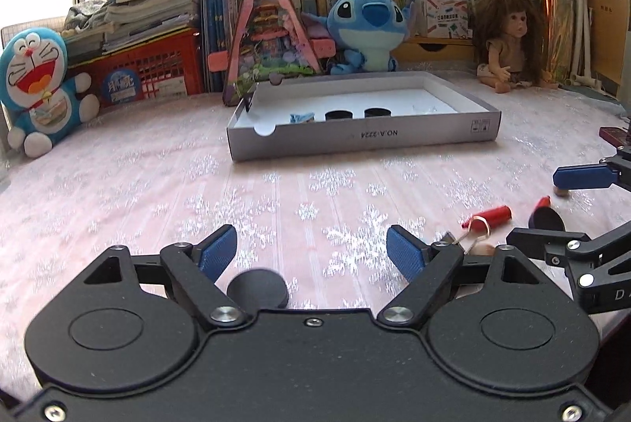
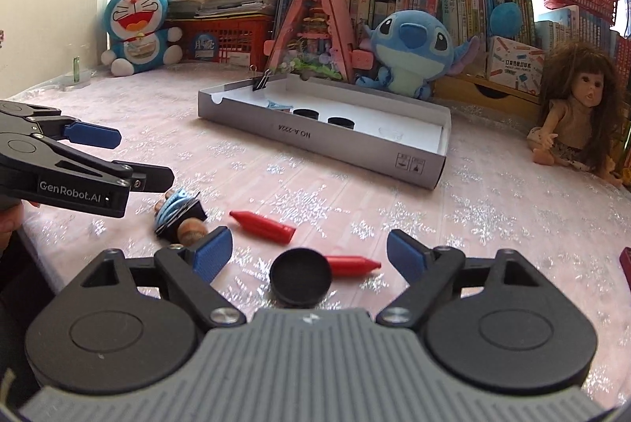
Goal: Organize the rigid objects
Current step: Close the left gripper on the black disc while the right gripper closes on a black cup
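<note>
A: Two grippers, both with jaws spread wide, nothing between the pads. Left gripper [image 1: 311,252] has a black round cap [image 1: 257,288] low between the jaws, near the left pad, partly hidden behind the gripper body. Can't tell if it touches anything.

B: Right side?

A: Right gripper [image 2: 309,250] has a black lid [image 2: 300,277] roughly centred between the jaws, bottom edge cut off by the body. One red crayon [image 2: 353,264] sticks out from behind the lid toward the right pad; its left end is hidden. Second red crayon [image 2: 263,227] lies just ahead of the jaws, left of centre.

B: That clump by the left pad?

A: Blue clip thing [image 2: 175,206] on something black, plus a brown round piece [image 2: 192,229], half covered by the pad. Hard to make out.

B: Box?

A: Grey cardboard box [image 2: 355,150] well ahead of the jaws, open top. Inside: two black round caps [image 2: 323,117], a small blue item [image 2: 278,104], a black binder clip [image 2: 261,82] on the far wall. Pale thing at the right end of the box is unreadable.
</note>
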Tool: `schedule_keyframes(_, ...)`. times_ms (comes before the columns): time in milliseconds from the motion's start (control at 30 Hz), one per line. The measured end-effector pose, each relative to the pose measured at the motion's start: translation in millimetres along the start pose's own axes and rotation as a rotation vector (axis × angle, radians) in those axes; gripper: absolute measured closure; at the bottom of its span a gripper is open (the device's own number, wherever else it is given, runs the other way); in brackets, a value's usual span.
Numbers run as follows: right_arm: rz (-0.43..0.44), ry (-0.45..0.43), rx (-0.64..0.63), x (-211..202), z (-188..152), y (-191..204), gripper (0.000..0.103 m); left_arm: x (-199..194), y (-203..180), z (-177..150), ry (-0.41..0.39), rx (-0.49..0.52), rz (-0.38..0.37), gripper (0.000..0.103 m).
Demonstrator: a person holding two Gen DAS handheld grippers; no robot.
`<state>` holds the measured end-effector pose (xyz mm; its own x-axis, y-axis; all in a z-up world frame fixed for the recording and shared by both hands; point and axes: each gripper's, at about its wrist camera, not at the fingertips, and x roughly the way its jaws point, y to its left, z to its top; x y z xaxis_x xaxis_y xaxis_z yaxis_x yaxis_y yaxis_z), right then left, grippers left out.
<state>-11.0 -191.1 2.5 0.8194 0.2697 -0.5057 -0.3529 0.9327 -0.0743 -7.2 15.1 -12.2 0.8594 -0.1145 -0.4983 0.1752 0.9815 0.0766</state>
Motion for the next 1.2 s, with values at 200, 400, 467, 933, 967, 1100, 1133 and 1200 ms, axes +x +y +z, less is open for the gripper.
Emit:
schedule_keyframes(200,0.046,0.040,0.024,-6,-10,1,0.020,-11,7,-8,-0.012,0.001,0.027,0.028)
schedule_keyframes(400,0.054,0.039,0.059,-9,-14,1,0.023,-12,12,-13,0.007,-0.020,0.038,0.031)
schedule_keyframes(467,0.056,0.037,0.067,-10,-15,1,0.025,-12,14,-14,0.018,-0.027,0.036,0.033)
schedule_keyframes(933,-0.025,-0.024,0.064,-15,-18,1,0.028,-14,17,-18,0.034,-0.073,0.048,0.044)
schedule_keyframes(967,-0.026,-0.025,0.060,-15,-18,2,0.030,-13,17,-18,0.035,-0.076,0.048,0.048)
schedule_keyframes(1100,-0.024,-0.017,0.062,-13,-17,4,0.042,-15,19,-17,0.030,-0.095,0.037,0.068)
schedule_keyframes(1133,-0.027,-0.016,0.067,-13,-18,3,0.050,-15,20,-16,0.029,-0.102,0.030,0.072)
schedule_keyframes(1200,-0.033,-0.009,0.073,-14,-17,2,0.058,-16,22,-14,0.026,-0.121,0.031,0.073)
